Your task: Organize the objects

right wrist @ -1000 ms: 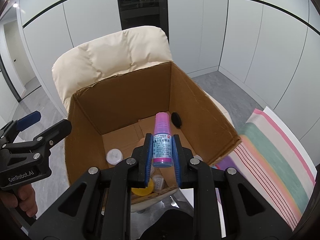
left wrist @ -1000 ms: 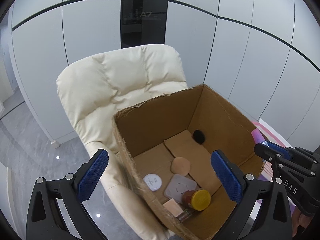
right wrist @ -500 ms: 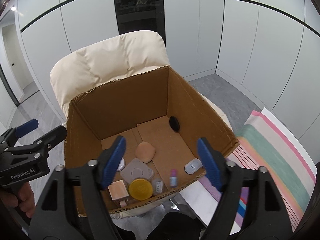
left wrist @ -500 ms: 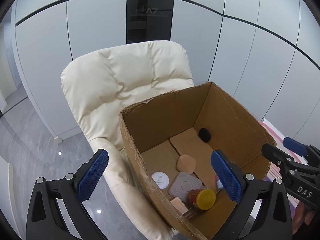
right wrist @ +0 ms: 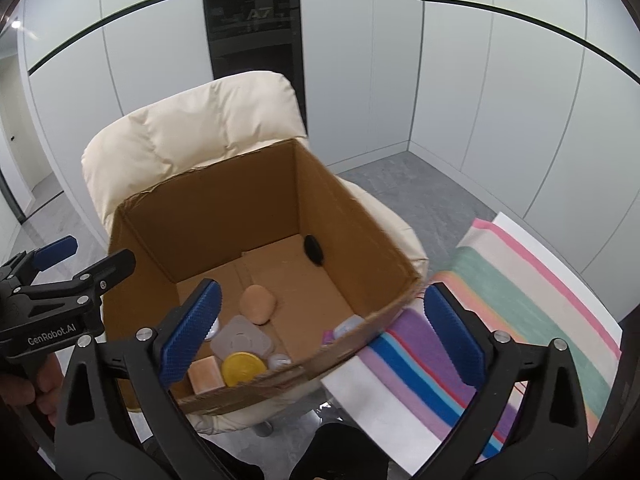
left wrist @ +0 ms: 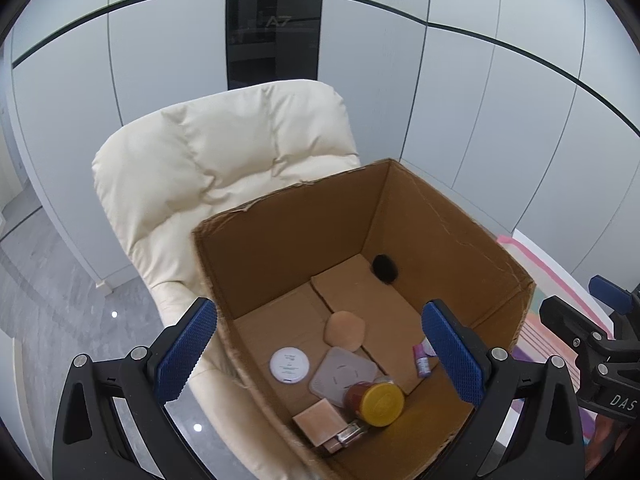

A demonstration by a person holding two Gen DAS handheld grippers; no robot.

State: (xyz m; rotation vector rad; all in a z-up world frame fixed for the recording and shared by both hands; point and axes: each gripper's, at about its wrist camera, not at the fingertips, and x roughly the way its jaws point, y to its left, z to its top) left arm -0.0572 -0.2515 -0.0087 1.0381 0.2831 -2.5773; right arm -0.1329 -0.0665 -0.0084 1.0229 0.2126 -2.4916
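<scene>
An open cardboard box [left wrist: 300, 240] stands on a cream chair. Inside it lie a small pink spray bottle [left wrist: 421, 356], a yellow-lidded jar [left wrist: 378, 398], a white round disc [left wrist: 289, 365], a peach puff [left wrist: 345, 329], a grey square pad [left wrist: 340, 372] and a tan block [left wrist: 320, 420]. My left gripper [left wrist: 318, 320] hovers open over the box's left front, holding nothing. My right gripper [right wrist: 322, 308] is above the box's [right wrist: 224, 224] front right corner, its jaws opening with nothing between them. Only the pink bottle's [right wrist: 329, 336] end shows past the box rim.
The cream padded chair [right wrist: 192, 140] carries the box, with white wall panels behind it. A striped cloth [right wrist: 500, 300] covers a white table to the right. A hand [right wrist: 24, 384] holds the left gripper at the left edge. Grey tiled floor surrounds the chair.
My right gripper let go of the pink spray bottle, which dropped into the box, and its jaws spread wide. Both grippers shifted slightly, the right one toward the striped cloth.
</scene>
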